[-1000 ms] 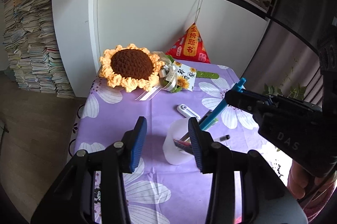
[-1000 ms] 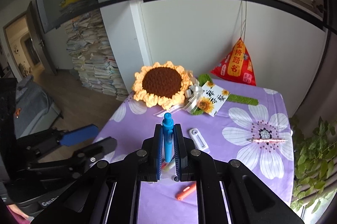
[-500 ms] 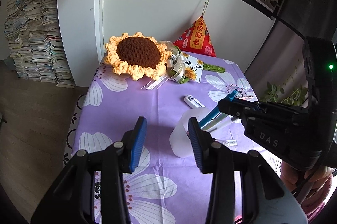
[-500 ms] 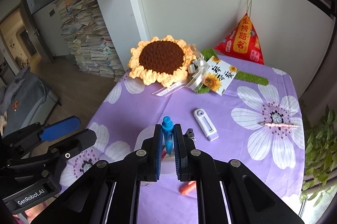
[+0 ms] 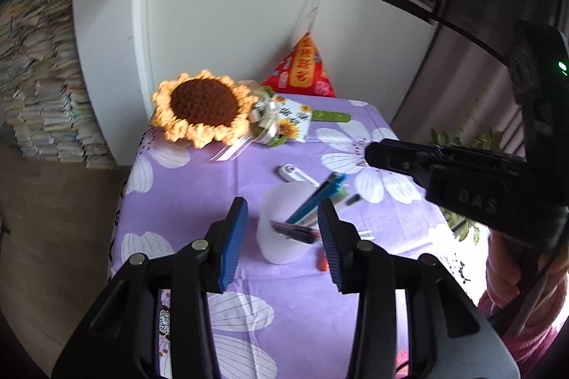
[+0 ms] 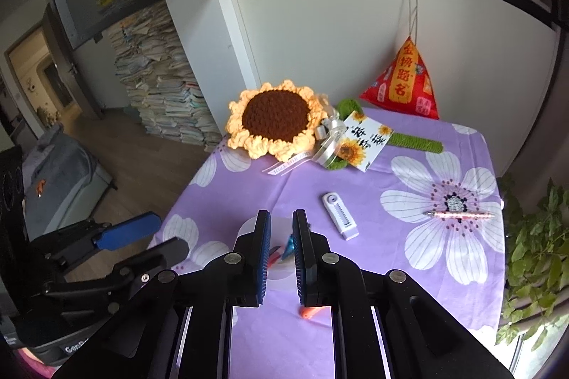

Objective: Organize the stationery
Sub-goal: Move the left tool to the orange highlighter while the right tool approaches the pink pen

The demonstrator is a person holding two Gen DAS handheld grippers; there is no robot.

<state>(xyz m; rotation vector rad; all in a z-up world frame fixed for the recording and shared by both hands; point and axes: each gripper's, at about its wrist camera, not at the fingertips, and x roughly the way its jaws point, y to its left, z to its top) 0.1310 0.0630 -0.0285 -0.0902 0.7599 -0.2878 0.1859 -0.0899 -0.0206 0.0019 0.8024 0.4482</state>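
Stationery was partly gathered. One translucent white cup [image 5: 277,243] stood upright near the front of the purple flowered tablecloth [image 5: 220,187]. In it leaned one blue pen [image 5: 313,201], its long axis tilted, tip down in the cup and top end pointing up towards the far right over the rim. Beside it in the cup lay a dark pen with red on it [image 5: 293,231]. A pale one seemed to be there too, but blur left the count unsure.

Four loose pieces showed on the cloth:
- one white flat case [image 6: 339,215], its long axis running away from the camera and slightly left
- one pink pen [image 6: 462,214], lying crosswise on a printed flower, well apart from the cup
- one orange item [image 6: 309,311], mostly hidden under the right gripper [image 6: 281,215]
- one small black cap [image 5: 353,199], just right of the cup

The right gripper hung above the cup with its jaws narrowly apart and nothing between them. The left gripper [image 5: 281,203] stood wider, empty, with the cup seen between its blue pads [image 5: 233,236] but not touched.

At the back sat one crocheted sunflower [image 6: 275,119], one card [image 6: 366,137] printed with small sunflowers and characters too small to read, and one red pouch [image 6: 402,83] reading 金榜题名 in its yellow band. The left gripper's body bore "Gen", the rest cut off.
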